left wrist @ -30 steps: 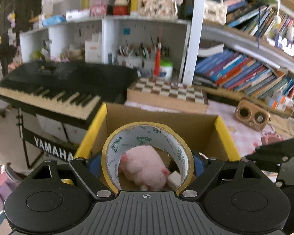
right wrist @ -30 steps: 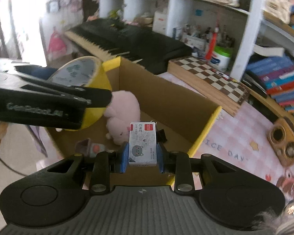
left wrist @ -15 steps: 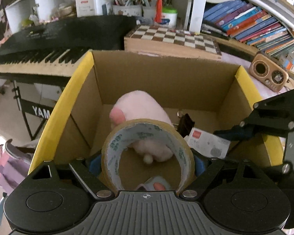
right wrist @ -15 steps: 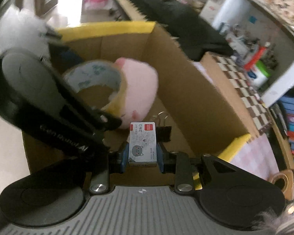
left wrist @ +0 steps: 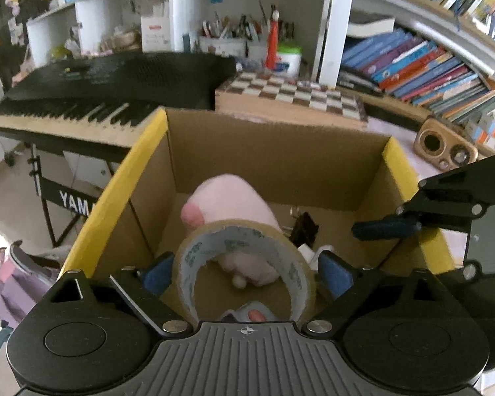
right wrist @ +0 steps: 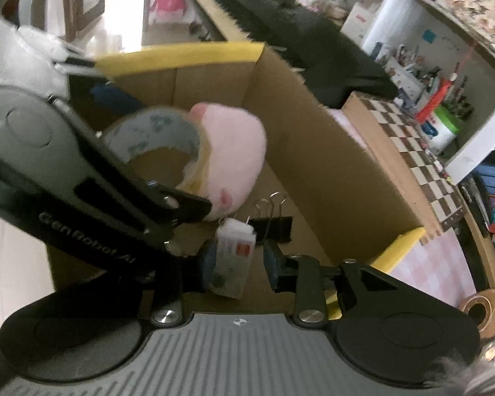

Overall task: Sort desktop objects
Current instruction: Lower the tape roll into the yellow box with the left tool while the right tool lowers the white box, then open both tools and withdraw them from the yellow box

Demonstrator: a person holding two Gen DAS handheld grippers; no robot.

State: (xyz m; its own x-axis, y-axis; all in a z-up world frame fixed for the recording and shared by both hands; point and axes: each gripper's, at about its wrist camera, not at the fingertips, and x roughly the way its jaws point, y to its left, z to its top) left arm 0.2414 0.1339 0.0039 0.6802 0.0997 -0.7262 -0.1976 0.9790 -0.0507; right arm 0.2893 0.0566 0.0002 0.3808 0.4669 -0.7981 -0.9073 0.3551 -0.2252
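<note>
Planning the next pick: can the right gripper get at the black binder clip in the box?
Probably yes: the binder clip lies just ahead of the right gripper, though the small card box between its opening jaws must drop clear first.

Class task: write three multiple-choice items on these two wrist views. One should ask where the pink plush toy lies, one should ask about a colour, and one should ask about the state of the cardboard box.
1. Relative to the cardboard box, the pink plush toy lies: A outside, beside it; B inside it; C on its rim.
2. The box's top edges are: A yellow; B red; C green.
3. The box is: A taped shut; B lying on its side; C open at the top.

Key:
1 B, the box walls surround the toy.
2 A, yellow strips run along both side rims.
3 C, its floor and contents show from above.
</note>
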